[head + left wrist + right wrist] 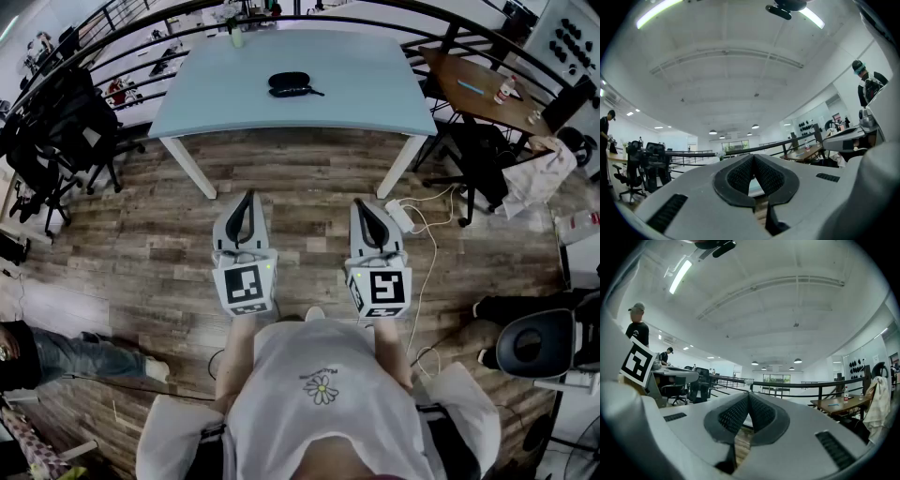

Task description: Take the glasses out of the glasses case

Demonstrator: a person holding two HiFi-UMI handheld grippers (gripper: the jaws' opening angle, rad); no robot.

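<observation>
We held the left gripper (pixel 247 197) and right gripper (pixel 362 204) closed and empty, well short of the desk (pixel 375 89). The case (pixel 292 85) lay at twelve o'clock. The task looked unstarted, and reaching the case seemed next.

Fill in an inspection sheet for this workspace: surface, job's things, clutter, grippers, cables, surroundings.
Surface: pale table on a wood floor.
Job's things: black glasses case near the table's middle, apparently closed; glasses not seen.
Clutter: small greenish object at the table's far edge.
Grippers: left gripper and right gripper both shut, nothing between the jaws, held level short of the table.
Cables: white power strip with its cable on the floor.
Surroundings: office chairs, wooden desk.
</observation>
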